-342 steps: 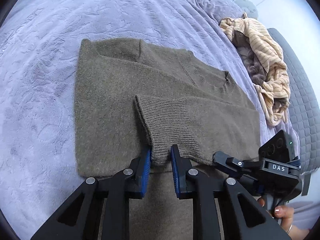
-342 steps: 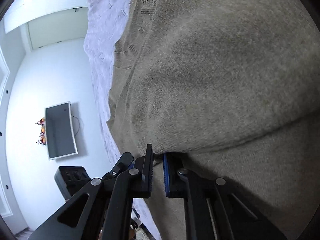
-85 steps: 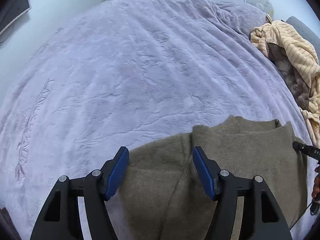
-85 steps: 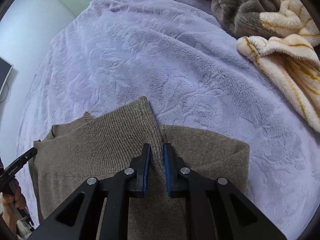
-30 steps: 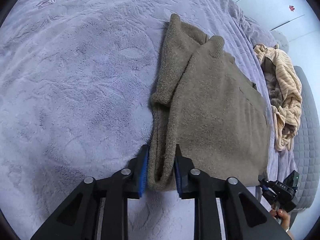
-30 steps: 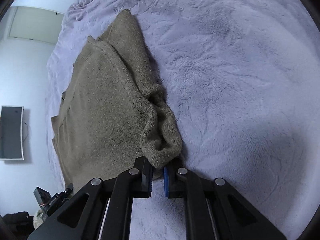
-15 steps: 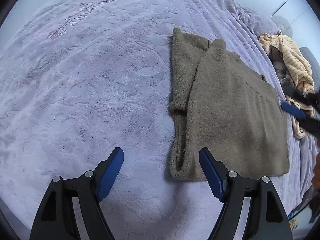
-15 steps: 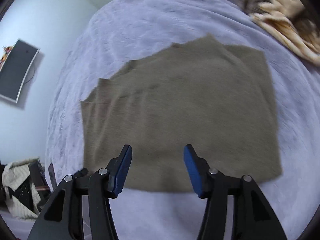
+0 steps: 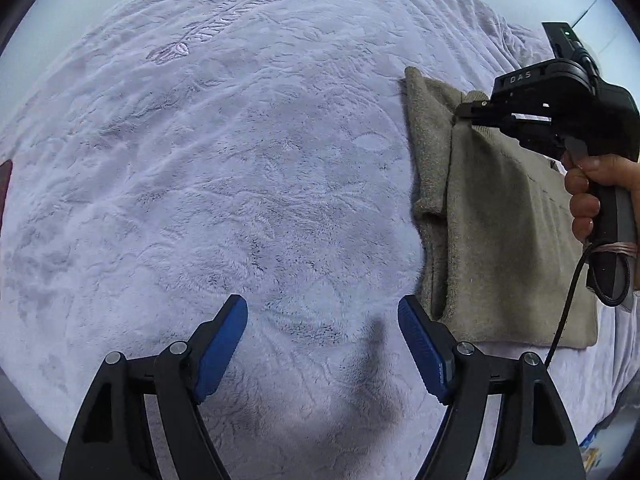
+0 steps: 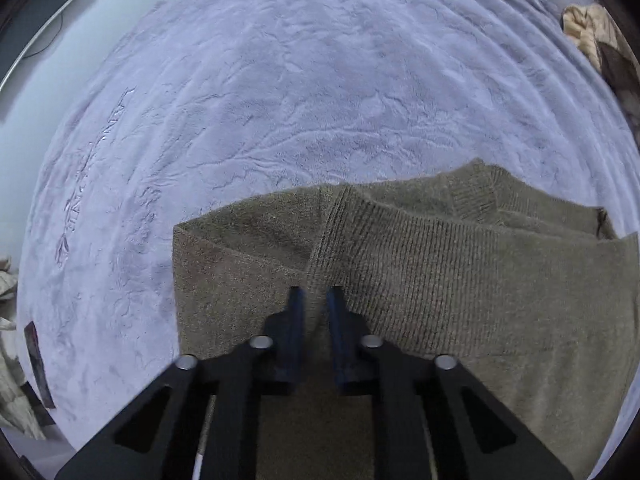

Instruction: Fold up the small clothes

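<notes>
An olive-brown knit sweater (image 9: 500,220) lies folded on the lavender blanket, at the right of the left wrist view. My left gripper (image 9: 322,340) is open and empty over bare blanket, left of the sweater's near corner. My right gripper (image 10: 316,312) is shut on a ribbed fold of the sweater (image 10: 400,280) at its far edge. In the left wrist view the right gripper (image 9: 476,114) sits over the sweater's far end, held by a hand (image 9: 588,200).
The lavender fleece blanket (image 9: 240,180) covers the whole bed. A pile of beige and brown clothes (image 10: 596,40) lies at the far right. A wall screen (image 10: 36,20) hangs past the bed's left edge.
My right gripper has gone from open above the sweater to shut on its far ribbed edge. My left gripper stays open and has shifted left, away from the sweater.
</notes>
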### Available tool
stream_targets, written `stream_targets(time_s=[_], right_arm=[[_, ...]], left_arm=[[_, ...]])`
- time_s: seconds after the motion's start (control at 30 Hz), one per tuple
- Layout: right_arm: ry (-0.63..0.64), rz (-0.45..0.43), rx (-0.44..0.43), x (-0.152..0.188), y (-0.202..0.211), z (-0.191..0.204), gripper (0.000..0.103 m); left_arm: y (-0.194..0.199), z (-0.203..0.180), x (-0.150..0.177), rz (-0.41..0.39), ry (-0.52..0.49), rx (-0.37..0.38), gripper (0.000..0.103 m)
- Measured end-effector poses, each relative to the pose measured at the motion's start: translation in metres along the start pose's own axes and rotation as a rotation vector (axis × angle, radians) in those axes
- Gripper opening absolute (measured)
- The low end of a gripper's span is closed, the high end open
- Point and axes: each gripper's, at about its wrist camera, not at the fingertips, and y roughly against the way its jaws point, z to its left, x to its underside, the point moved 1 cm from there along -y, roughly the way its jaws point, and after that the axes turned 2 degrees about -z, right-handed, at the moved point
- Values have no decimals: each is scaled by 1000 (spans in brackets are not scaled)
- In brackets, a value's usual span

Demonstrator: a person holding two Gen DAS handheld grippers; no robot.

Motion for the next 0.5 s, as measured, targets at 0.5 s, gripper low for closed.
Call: stream_targets(time_s=[0.5], right_arm=[[38,-47,-250,18,46,-6,11]], left_arm=[[-2,-6,-2,54,-10,66,78]])
